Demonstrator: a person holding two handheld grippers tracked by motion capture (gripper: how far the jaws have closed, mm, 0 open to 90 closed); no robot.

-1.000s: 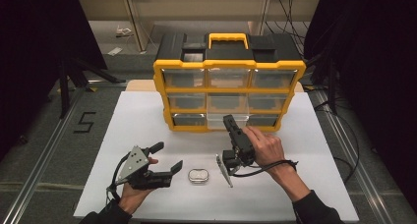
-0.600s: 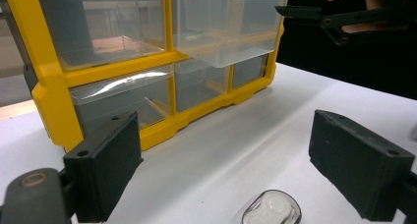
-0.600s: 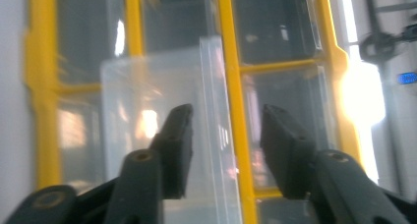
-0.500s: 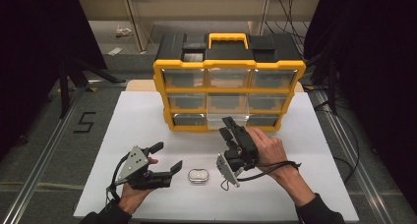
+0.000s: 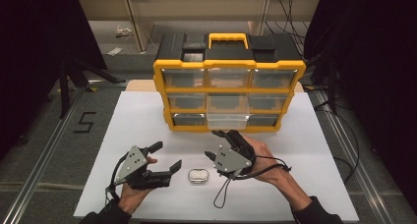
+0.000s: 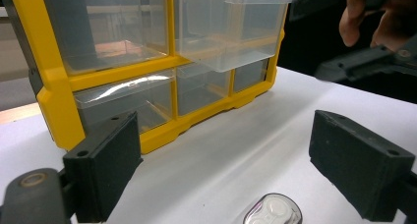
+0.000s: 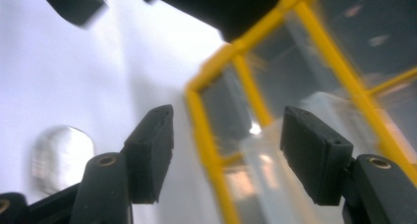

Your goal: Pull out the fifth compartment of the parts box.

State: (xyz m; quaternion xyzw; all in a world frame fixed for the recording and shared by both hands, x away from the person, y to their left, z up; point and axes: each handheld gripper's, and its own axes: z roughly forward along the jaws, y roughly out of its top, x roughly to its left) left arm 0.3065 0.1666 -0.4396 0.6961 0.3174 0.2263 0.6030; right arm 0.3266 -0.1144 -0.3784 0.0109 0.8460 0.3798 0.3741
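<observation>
Hands held two black grippers low in the high view. The left gripper [image 5: 166, 156] sat at the lower left, its jaws spread wide and holding nothing. The right gripper [image 5: 215, 144] sat just right of the middle, tipped on its side, and its jaws were spread too, with nothing between them. A cable [image 5: 223, 194] hung from it in a loop on the white table [image 5: 305, 150].

Between the two grippers lay a small silver tin [image 5: 198, 176], flat on the table and touching neither one. In the left gripper view the tin [image 6: 273, 212] peeked up at the bottom edge, between the two open jaws. In the right gripper view it [image 7: 61, 155] was a blurry shiny spot at the lower left.

Farther back, in the middle of the high view, stood a yellow organizer box [image 5: 229, 81] with clear drawers and a yellow handle [image 5: 226, 38] on top. One drawer [image 5: 226, 120], the middle one in the bottom row, stuck out toward the grippers. It looked empty.
</observation>
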